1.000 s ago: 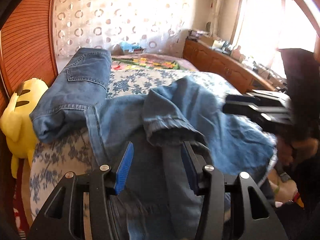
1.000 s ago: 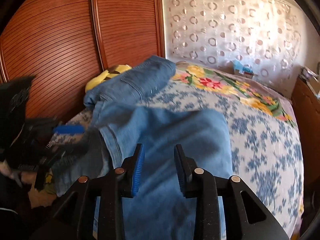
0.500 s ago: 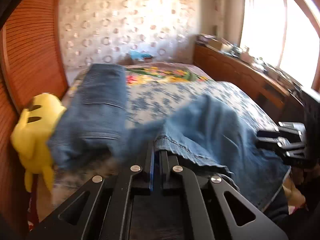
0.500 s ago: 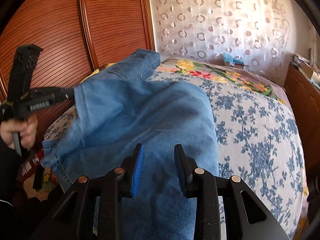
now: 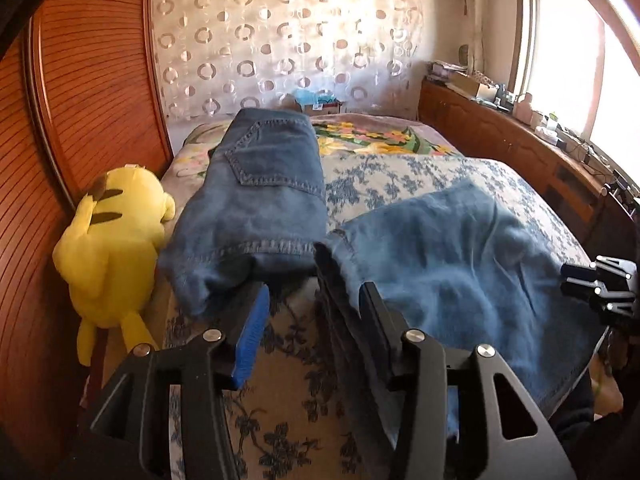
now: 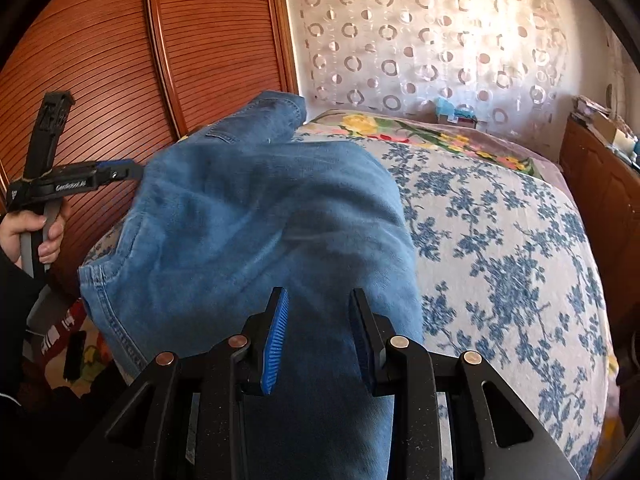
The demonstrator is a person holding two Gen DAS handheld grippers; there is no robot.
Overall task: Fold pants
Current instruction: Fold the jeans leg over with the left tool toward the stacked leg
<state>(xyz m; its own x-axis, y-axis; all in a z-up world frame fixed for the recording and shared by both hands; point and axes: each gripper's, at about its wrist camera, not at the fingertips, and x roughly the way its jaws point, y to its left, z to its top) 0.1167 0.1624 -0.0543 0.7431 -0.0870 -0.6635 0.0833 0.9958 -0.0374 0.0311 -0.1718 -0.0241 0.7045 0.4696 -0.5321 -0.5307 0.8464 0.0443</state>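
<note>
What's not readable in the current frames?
- Light blue denim pants: near end cut off by the right wrist view's bottom edge, behind the right tool.
- Clutter on the wooden sideboard: too small, window glare, left view.
- Open left tool: hides the pants edge below it.

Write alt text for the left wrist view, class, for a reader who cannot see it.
The open left gripper hovers above light blue pants spread on a floral bed. Darker folded jeans lie behind, beside a yellow plush toy; the right gripper shows at the right edge.
</note>
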